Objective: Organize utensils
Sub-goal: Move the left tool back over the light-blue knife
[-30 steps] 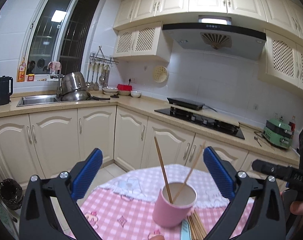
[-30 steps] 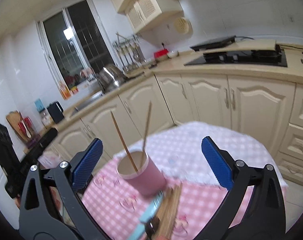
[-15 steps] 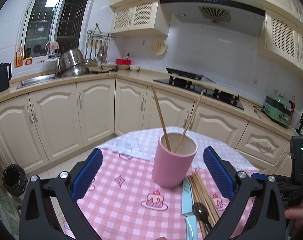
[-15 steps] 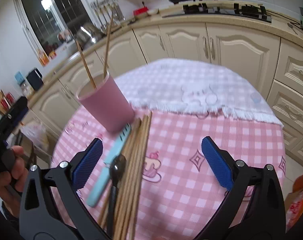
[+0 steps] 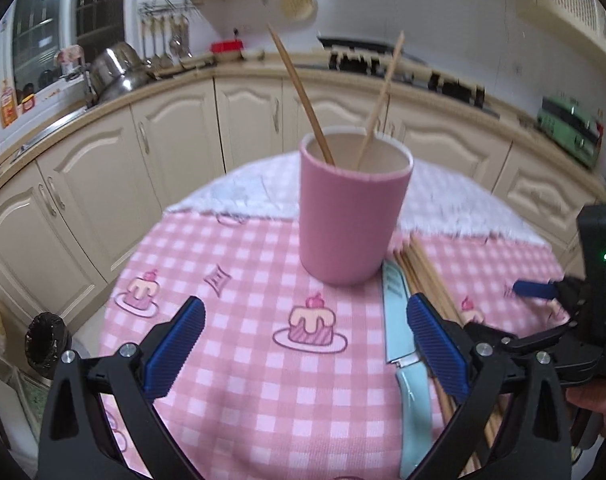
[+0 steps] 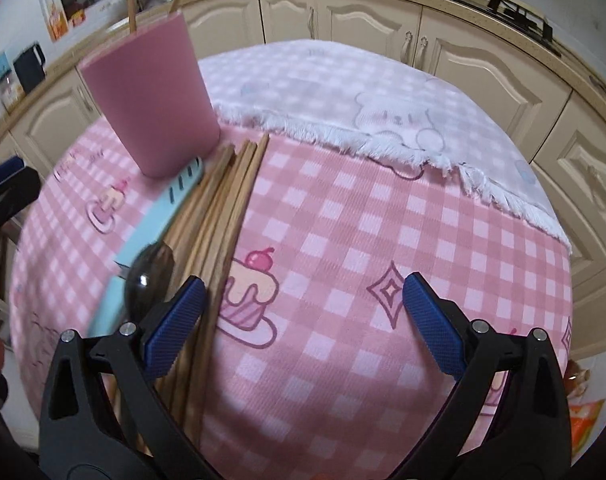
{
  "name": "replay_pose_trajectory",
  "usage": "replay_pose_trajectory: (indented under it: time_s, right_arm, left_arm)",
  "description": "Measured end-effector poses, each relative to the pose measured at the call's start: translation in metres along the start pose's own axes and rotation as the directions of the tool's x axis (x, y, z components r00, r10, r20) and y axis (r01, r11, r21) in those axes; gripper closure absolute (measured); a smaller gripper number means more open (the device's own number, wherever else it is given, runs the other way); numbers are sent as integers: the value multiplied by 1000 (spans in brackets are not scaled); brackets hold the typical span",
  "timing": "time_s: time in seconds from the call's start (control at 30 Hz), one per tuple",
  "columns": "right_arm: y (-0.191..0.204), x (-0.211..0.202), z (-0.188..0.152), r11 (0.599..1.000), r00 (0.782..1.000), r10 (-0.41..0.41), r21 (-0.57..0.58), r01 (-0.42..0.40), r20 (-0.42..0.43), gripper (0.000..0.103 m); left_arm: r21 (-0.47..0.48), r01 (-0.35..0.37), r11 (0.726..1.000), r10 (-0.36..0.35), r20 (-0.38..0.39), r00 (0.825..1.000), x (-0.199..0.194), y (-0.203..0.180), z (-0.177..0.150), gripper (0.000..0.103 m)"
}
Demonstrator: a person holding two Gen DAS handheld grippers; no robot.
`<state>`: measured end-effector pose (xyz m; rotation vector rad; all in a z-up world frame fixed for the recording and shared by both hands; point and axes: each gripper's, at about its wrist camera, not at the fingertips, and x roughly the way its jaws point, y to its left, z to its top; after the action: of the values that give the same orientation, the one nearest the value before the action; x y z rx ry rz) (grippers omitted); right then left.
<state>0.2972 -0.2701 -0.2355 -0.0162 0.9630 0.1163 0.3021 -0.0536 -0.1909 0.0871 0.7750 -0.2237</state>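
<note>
Under right claw (image 6: 303, 312) left finger: chopstick bundle (image 6: 219, 216); both claws wide open, empty.

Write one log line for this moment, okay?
left tool: open | right tool: open | pink cup: two chopsticks | table: chopsticks bundle, knife, spoon

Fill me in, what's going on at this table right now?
A person holds two grippers over a pink checked tablecloth, sorting utensils. Both the left gripper and right gripper are open and empty. Two wooden chopsticks stand in the pink cup. A bundle of loose chopsticks, a light-blue knife and a dark spoon lie beside it.
</note>
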Motion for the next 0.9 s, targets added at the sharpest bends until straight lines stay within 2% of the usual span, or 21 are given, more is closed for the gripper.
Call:
replay_pose_trajectory:
  time_s: [0.2, 0.37, 0.47, 0.77, 0.9]
  right_arm:
    - [2, -2, 0, 999, 999, -38, -37, 38, 9, 6]
    - [2, -3, 1, 998, 999, -39, -39, 39, 2, 6]
    - [1, -4, 1, 999, 999, -35, -37, 35, 2, 6]
    - [1, -2, 2, 999, 1000, -18, -40, 18, -1, 6]
    - [1, -2, 2, 999, 1000, -17, -36, 17, -1, 6]
  left_arm:
    - [57, 3, 998, 2, -84, 996, 29, -17, -1, 4]
    - [79, 52, 996, -39, -155, 987, 53, -30, 1, 4]
    - [97, 43, 994, -25, -184, 983, 67, -36, 1, 4]
    - [85, 36, 996, -17, -206, 978, 75, -38, 1, 4]
    - [57, 62, 996, -49, -205, 977, 75, -35, 3, 4]
